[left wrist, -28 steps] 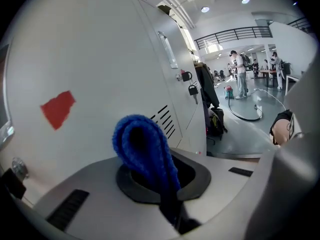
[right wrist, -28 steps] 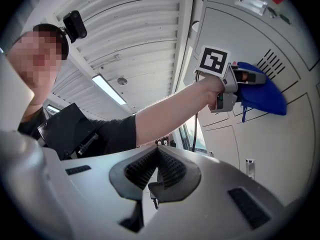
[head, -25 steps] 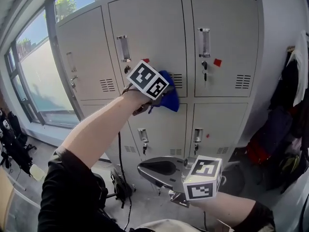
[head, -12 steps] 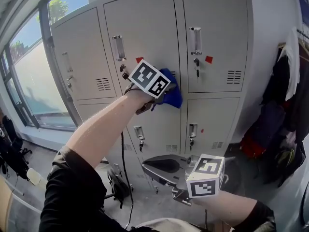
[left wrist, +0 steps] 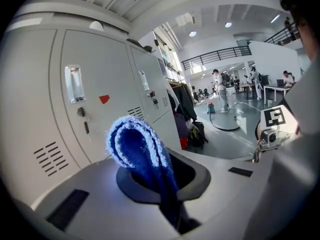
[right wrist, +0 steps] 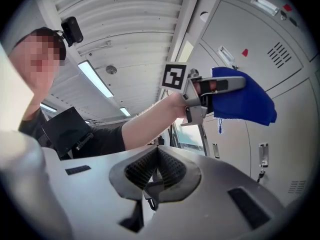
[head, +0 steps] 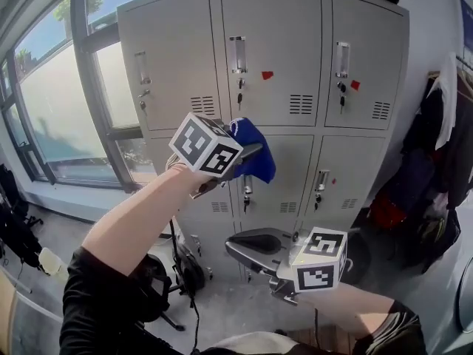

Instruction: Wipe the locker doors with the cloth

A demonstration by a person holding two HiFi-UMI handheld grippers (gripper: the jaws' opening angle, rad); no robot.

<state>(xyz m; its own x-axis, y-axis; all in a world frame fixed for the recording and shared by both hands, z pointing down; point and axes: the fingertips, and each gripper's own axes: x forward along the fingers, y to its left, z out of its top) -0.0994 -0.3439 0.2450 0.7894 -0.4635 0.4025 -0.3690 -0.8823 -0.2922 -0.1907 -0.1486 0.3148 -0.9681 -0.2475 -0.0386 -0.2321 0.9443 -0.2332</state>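
Note:
The grey lockers (head: 295, 43) stand ahead, two rows of three doors. My left gripper (head: 247, 152) is shut on a folded blue cloth (head: 255, 161), held in front of the top of the lower middle door (head: 284, 176). In the left gripper view the cloth (left wrist: 137, 151) sticks up out of the jaws, and the lockers (left wrist: 45, 129) lie to the left, a little apart from it. My right gripper (head: 251, 256) hangs low near my body, shut with nothing in it. In the right gripper view its pads (right wrist: 167, 171) meet, and the cloth (right wrist: 245, 99) shows beyond.
Keys hang in the door locks (head: 240, 83), and red stickers (head: 267, 75) mark the upper doors. A large window (head: 66, 117) runs along the left. Jackets (head: 443, 139) hang at the right. Bags (head: 18, 228) and a cable (head: 177, 265) lie on the floor.
My left gripper has carried the cloth down from the vent of the upper middle door to the top of the lower middle door. The right gripper stays low.

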